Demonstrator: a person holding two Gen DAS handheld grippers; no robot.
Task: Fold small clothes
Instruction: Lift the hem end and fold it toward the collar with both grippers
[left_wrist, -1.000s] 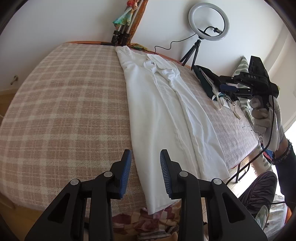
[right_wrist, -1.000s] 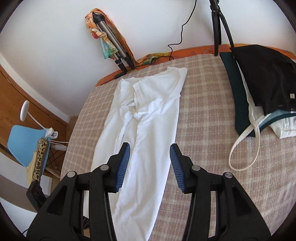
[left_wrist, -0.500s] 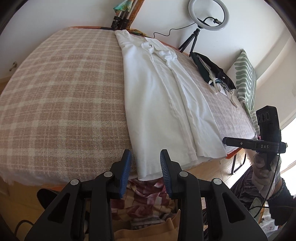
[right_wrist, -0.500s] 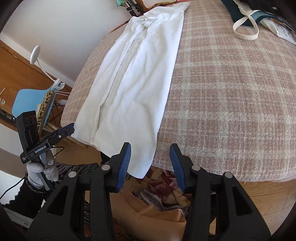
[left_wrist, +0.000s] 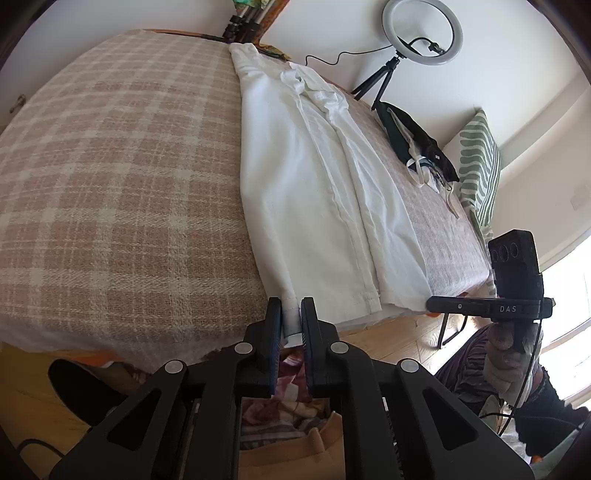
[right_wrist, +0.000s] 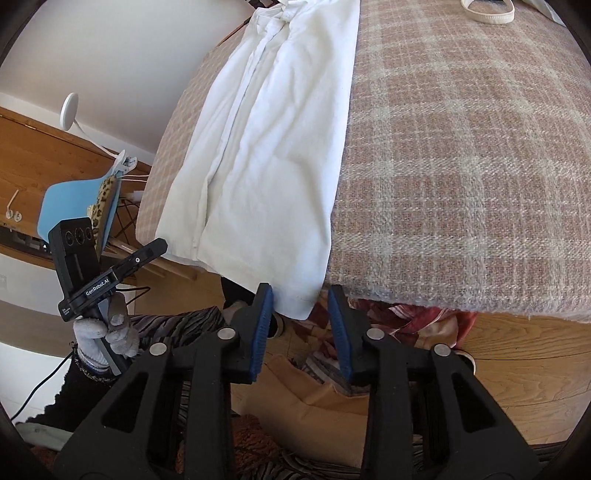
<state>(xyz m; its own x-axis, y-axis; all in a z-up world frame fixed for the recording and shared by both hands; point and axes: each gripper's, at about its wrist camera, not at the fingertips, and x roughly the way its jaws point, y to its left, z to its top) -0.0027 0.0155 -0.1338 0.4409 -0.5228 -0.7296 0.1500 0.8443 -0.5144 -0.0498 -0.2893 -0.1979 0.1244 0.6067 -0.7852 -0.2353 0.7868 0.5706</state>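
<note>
A long white garment (left_wrist: 314, 177) lies lengthwise on the bed's plaid blanket (left_wrist: 122, 177), its hem hanging over the near edge. In the left wrist view my left gripper (left_wrist: 291, 317) is shut on the hem's left corner. In the right wrist view the same garment (right_wrist: 273, 147) shows, and my right gripper (right_wrist: 300, 299) is open, its jaws either side of the hem's right corner, not closed on it. The right gripper also shows in the left wrist view (left_wrist: 436, 303), and the left gripper in the right wrist view (right_wrist: 159, 245).
Dark clothes and a white strap (left_wrist: 417, 147) lie on the bed's far right by a striped pillow (left_wrist: 478, 166). A ring light on a tripod (left_wrist: 421, 33) stands by the wall. A blue chair (right_wrist: 74, 199) stands left of the bed. Wooden floor and patterned fabric lie below the bed edge.
Both grippers dropped from above the bed to its near edge. The left gripper closed on the hem corner. The right gripper stayed open and came up to the other corner.
</note>
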